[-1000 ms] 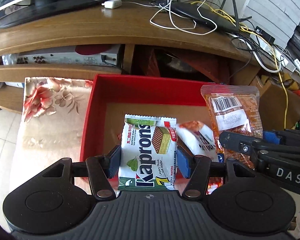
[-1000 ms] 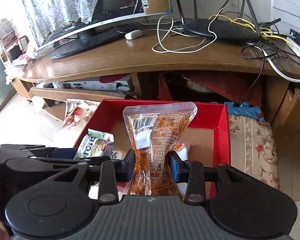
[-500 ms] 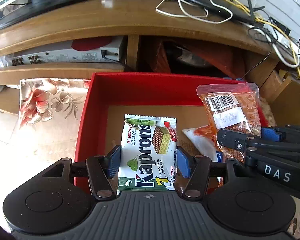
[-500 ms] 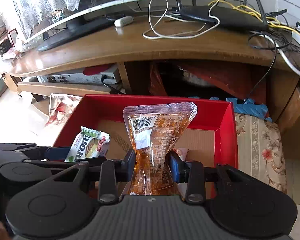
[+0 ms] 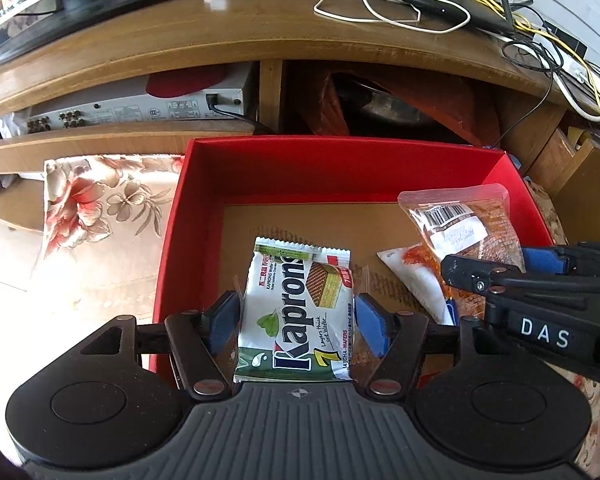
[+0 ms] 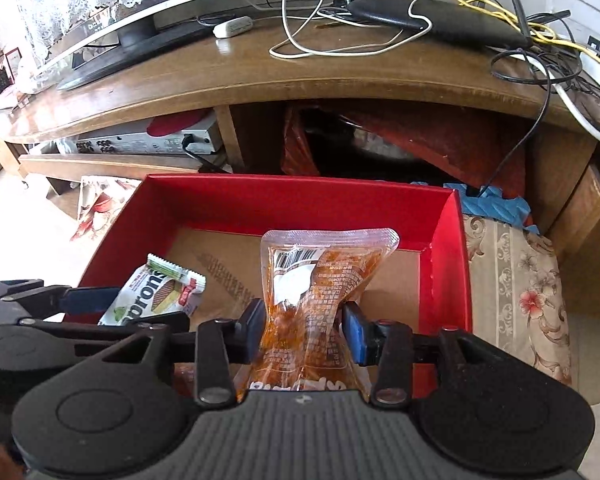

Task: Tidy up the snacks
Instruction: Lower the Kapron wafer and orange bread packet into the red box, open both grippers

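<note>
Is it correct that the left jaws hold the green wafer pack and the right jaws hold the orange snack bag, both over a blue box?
Not quite: the box is red, not blue, as the right wrist view shows. The wafer pack sits between the left jaws, the orange snack bag between the right jaws, and both pairs have just been opening.

red box (image 5: 196, 216), floral cloth (image 5: 96, 204) — orange pouch (image 6: 320, 280); green-white wafer pack (image 5: 296, 312)

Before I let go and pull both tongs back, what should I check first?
1. Kaprons wafer packet over the red box: ok.
2. Orange pouch over the box: ok.
3. Left tongs, jaws just opening, clear of the packet: cannot tell.
4. Right tongs, jaws just opening, clear of the pouch: not ok, the pads pinch its waist.
5. Tongs apart from each other: ok.
</note>
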`<state>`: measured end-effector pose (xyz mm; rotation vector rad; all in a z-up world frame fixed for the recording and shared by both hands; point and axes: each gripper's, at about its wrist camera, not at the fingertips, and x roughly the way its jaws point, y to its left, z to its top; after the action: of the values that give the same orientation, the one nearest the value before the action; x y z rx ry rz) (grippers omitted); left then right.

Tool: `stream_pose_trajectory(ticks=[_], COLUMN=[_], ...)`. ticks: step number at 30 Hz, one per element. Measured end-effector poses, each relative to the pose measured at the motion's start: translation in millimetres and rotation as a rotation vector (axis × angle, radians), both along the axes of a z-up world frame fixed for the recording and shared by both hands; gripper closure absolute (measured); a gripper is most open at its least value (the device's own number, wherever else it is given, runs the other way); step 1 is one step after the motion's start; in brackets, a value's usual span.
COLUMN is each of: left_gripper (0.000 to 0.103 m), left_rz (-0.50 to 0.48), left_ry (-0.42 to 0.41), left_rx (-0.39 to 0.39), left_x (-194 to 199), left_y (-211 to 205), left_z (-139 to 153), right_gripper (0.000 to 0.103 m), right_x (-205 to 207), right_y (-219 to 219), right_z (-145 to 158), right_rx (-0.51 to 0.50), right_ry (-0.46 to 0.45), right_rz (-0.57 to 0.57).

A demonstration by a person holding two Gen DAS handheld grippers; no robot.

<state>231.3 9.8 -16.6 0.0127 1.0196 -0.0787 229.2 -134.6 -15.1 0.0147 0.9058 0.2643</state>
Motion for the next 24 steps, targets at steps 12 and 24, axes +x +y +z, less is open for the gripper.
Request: stream_pose_trajectory(ticks=[12, 24], left_gripper=[0.025, 0.019], left_rz=[-0.006, -0.029], left_ry=[-0.018, -0.079], left_rx=[0.01, 0.018], left_x=[-3.4, -24.3], left_y=[-1.8, -3.8], left_z=[4.0, 25.0], right_gripper=[0.053, 0.052], right_x=[-3.1, -31.3], right_y=[-6.1, 0.0], right_z=[9.0, 36.5], right_rx=[-0.008, 0.037], right_ry=[-0.041, -0.089], right_rz=[-0.023, -0.002])
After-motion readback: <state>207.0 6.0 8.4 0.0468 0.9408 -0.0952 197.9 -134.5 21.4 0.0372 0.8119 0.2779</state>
